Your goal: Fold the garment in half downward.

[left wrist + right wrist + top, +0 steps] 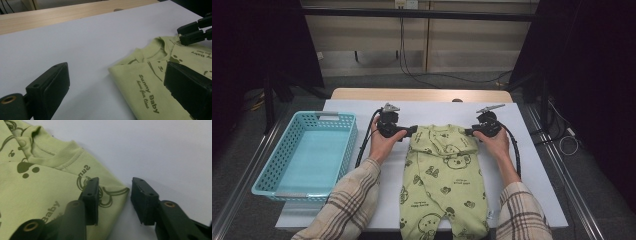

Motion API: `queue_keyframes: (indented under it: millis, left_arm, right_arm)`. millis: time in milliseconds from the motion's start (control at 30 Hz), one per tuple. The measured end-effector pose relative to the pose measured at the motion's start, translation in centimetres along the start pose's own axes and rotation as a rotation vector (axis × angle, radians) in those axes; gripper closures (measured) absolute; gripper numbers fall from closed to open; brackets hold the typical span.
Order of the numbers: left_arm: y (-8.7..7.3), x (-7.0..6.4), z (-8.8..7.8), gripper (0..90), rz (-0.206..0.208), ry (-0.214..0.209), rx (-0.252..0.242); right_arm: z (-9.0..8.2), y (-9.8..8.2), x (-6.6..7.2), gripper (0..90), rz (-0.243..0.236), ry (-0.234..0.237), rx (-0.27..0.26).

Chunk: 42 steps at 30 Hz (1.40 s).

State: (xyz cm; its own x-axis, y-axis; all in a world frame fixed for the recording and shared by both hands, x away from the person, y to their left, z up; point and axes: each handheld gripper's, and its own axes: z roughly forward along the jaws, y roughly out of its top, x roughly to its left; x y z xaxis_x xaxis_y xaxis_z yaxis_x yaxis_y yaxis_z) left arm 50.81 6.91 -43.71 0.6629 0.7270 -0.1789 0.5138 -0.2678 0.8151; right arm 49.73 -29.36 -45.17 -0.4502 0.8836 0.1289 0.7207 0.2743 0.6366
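Both grippers at shoulders of light-green printed cotton baby romper (444,175); left gripper (411,132) wide open, empty; right gripper (113,195) half-closed, astride corner, nothing pinched; next: pinch both corners

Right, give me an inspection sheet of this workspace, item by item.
Surface: white sheet over a wooden table, flat.
Job's things: green baby romper lying flat with printed bears, shoulders folded in; its lower end reaches the near edge.
Clutter: turquoise basket at the left, nothing seen inside.
Grippers: left hand-held gripper jaws wide apart, straddling the romper's shoulder corner; right hand-held gripper jaws apart around the other shoulder corner, pads not pressing.
Cables: black cable trailing from each gripper; more cables hang by the cabinet.
Surroundings: wooden cabinet behind, dark curtains at the sides.
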Motion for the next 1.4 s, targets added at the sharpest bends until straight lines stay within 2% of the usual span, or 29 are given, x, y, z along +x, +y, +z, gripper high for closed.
queue_keyframes:
  millis: [33,67,100,200,233,300,333,467,500,533,567,633,700,767,833,900,933,1000,1100,1133,1167,1200,1233,1333,1367,1400]
  left_arm:
    - [0.0,0.1,0.0,6.4,0.013,0.001,0.011]
    - [-0.1,0.0,0.1,6.4,-0.005,-0.001,-0.001]
    - [-0.1,0.1,0.2,6.4,-0.007,0.000,0.001]
    - [-0.1,0.1,0.5,6.3,-0.008,-0.003,0.013]
    - [-0.1,0.2,0.5,6.2,0.000,-0.010,0.040]
    - [-0.1,0.3,0.7,5.9,-0.007,-0.007,0.036]
    - [-0.1,0.3,0.8,5.9,-0.004,-0.006,0.046]
    - [0.0,0.5,1.5,5.9,-0.018,-0.005,0.061]
    - [0.1,0.4,1.6,6.1,-0.035,0.002,0.060]
    - [0.2,0.6,1.6,7.7,-0.014,-0.005,0.077]
    - [0.3,0.8,1.6,11.3,-0.010,-0.008,0.083]
    - [0.3,0.8,1.9,16.0,-0.059,0.000,0.062]
    - [0.4,0.9,2.0,19.2,-0.067,0.010,0.068]
    - [0.5,1.1,2.3,25.1,-0.058,-0.013,0.083]
    - [0.5,1.1,2.6,29.9,-0.055,-0.015,0.095]
    - [0.4,1.0,2.9,39.3,-0.067,-0.032,0.099]
    - [0.3,0.9,3.1,40.3,-0.072,-0.036,0.104]
    - [0.2,0.7,3.4,43.4,-0.034,-0.025,0.127]
    - [-0.1,0.6,3.9,43.4,-0.056,-0.039,0.139]
    - [-0.2,0.6,3.9,44.2,-0.047,-0.036,0.137]
    - [-0.1,0.7,3.8,45.9,-0.019,-0.032,0.148]
    - [-0.1,0.7,3.8,47.2,-0.014,-0.028,0.154]
    - [-0.2,0.5,3.9,49.8,-0.006,-0.029,0.149]
    - [-0.3,-0.2,4.0,57.8,0.016,0.004,0.126]
    - [-0.4,-0.3,4.1,61.6,0.034,0.007,0.126]
    - [-0.3,-0.3,4.0,62.4,0.031,0.002,0.134]
  right_arm:
    - [0.0,0.0,0.0,60.5,0.007,-0.003,0.000]
    - [0.0,0.0,0.0,62.4,0.007,-0.001,0.000]
    - [0.0,0.0,0.0,64.1,0.001,0.001,-0.007]
    - [-0.1,-0.1,0.0,69.2,0.028,0.004,-0.004]
    - [-0.1,-0.1,0.0,71.2,0.027,0.005,-0.005]
    - [-0.1,-0.2,0.0,83.8,0.026,0.031,-0.011]
    - [0.0,-0.3,0.0,85.2,0.033,0.054,-0.015]
    - [0.0,-0.5,-0.3,85.4,0.044,0.067,-0.030]
    - [0.0,-0.5,-0.3,85.9,0.045,0.066,-0.032]
    - [0.0,-0.5,-0.3,86.1,0.043,0.067,-0.029]
    - [0.0,-0.5,-0.2,86.4,0.040,0.063,-0.031]
    - [0.0,-0.4,-0.1,86.9,0.038,0.058,-0.026]
    - [0.0,-0.4,-0.1,87.0,0.039,0.056,-0.029]
    - [0.0,-0.5,-0.1,87.1,0.040,0.055,-0.031]
    - [0.0,-0.4,0.0,87.1,0.036,0.053,-0.030]
    - [0.0,-0.4,0.0,87.1,0.038,0.052,-0.029]
    - [0.0,-0.4,0.0,87.1,0.038,0.051,-0.029]
    - [0.0,-0.4,0.0,87.1,0.036,0.049,-0.029]
    - [0.0,-0.5,0.0,87.0,0.036,0.049,-0.033]
    - [0.0,-0.5,0.0,87.0,0.036,0.049,-0.035]
    - [0.0,-0.5,0.0,86.9,0.034,0.047,-0.034]
    - [0.0,-0.5,0.0,86.8,0.033,0.046,-0.033]
    - [0.0,-0.5,0.0,86.8,0.033,0.046,-0.034]
    - [0.0,-0.5,0.0,86.3,0.029,0.043,-0.035]
    - [0.0,-0.5,0.0,85.8,0.031,0.041,-0.037]
    - [-0.1,-0.5,0.0,84.9,0.031,0.040,-0.038]
